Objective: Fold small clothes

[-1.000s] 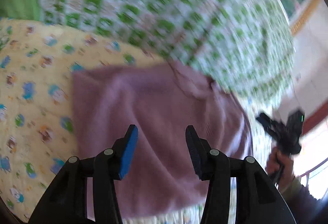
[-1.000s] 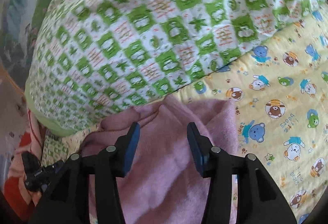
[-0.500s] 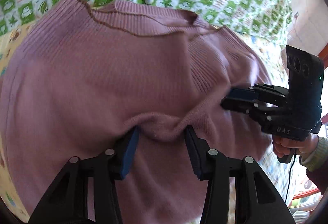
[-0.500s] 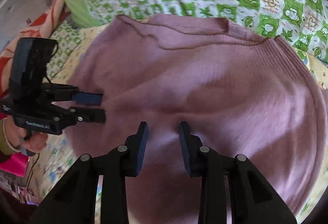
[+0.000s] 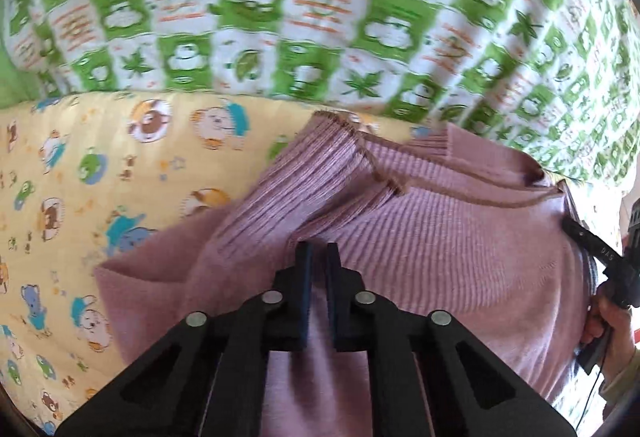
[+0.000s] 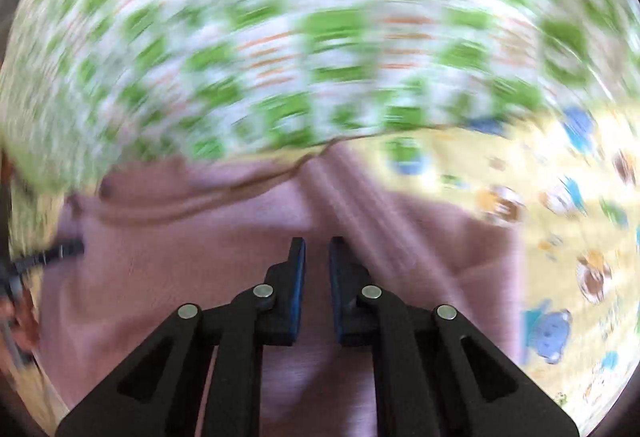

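In the left wrist view, the yellow sheet (image 5: pixel 100 177) with cartoon animals is lying at the left, and the green checked quilt (image 5: pixel 320 9) is rising behind it across the whole top. The pink sweater (image 5: pixel 460 237) is lying on the sheet, with its top edge just against the quilt. A ribbed part (image 5: pixel 304 189) of the sweater is standing up as a ridge, running from the top edge down toward my left gripper (image 5: pixel 317 257). I am holding this gripper pressed together, and a fold of the sweater is sitting pinched between its two pads. At the far right edge my right hand (image 5: pixel 608 321) is showing, wrapped around the black handle of the other tool, just beside the sweater's right side.

The right wrist view is strongly blurred. At its far left edge a dark bar (image 6: pixel 48 255) and something reddish are appearing over the sweater (image 6: pixel 180 257), but I cannot tell what they are. The quilt (image 6: pixel 300 37) is filling the upper half. In the middle my right gripper (image 6: pixel 317 257) is also pressed together, and the knit is rising as a ridge straight from its tips, so it is pinching the sweater too. To the right, the sheet (image 6: pixel 580 237) is lying uncovered beside the sweater's edge.
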Demonstrator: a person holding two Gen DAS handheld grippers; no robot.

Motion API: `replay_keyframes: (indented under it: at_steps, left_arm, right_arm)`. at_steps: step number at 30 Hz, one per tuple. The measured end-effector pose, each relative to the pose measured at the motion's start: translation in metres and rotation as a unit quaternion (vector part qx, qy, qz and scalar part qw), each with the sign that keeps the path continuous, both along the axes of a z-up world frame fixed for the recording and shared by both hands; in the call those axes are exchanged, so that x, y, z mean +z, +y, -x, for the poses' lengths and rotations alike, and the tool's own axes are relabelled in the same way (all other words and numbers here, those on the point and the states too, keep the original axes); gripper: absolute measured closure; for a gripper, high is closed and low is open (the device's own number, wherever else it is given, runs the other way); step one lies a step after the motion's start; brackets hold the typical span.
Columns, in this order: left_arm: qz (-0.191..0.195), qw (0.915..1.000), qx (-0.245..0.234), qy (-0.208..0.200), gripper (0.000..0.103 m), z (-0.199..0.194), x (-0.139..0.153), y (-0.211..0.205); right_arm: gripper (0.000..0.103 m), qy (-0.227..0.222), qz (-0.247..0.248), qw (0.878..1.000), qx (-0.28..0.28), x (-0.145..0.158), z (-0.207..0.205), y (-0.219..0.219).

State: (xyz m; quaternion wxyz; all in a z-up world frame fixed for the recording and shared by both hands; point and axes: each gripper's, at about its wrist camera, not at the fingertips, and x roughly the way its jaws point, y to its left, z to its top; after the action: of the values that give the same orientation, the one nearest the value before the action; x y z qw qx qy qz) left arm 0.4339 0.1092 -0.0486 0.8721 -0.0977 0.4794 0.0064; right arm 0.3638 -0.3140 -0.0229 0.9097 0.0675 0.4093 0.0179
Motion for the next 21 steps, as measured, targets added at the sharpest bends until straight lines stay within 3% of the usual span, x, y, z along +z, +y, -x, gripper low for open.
replay_keyframes:
  at_steps: [2, 6, 9, 14, 16, 19, 21]
  left_arm:
    - [-0.002, 0.9999, 0.014, -0.008, 0.100, 0.006, 0.001, 0.010]
    - [0.035, 0.9988, 0.031, -0.013, 0.100, 0.023, 0.003, 0.039]
    - [0.041, 0.9973, 0.056, -0.023, 0.088, 0.034, 0.013, 0.052]
    - [0.045, 0.9972, 0.058, -0.019, 0.083, 0.072, 0.023, 0.065]
    - [0.042, 0.9970, 0.064, -0.011, 0.071, 0.095, 0.023, 0.070]
    - [0.045, 0.9964, 0.072, -0.005, 0.062, 0.127, 0.025, 0.063]
    - [0.055, 0.9956, 0.076, -0.006, 0.062, 0.145, 0.024, 0.057]
  right_arm:
    - [0.103, -0.001, -0.004, 1.000, -0.020, 0.001, 0.001, -0.011]
    - [0.103, -0.005, 0.002, 0.998, -0.066, 0.008, 0.006, -0.033]
    - [0.103, -0.003, 0.012, 0.998, -0.063, 0.013, 0.014, -0.040]
    - [0.098, -0.018, 0.037, 0.994, -0.100, 0.033, 0.033, -0.037]
    - [0.098, -0.021, 0.017, 0.995, -0.097, 0.039, 0.045, -0.039]
    - [0.098, -0.027, -0.002, 0.997, -0.074, 0.047, 0.064, -0.028]
    - [0.098, -0.024, -0.017, 0.998, -0.048, 0.047, 0.076, -0.010]
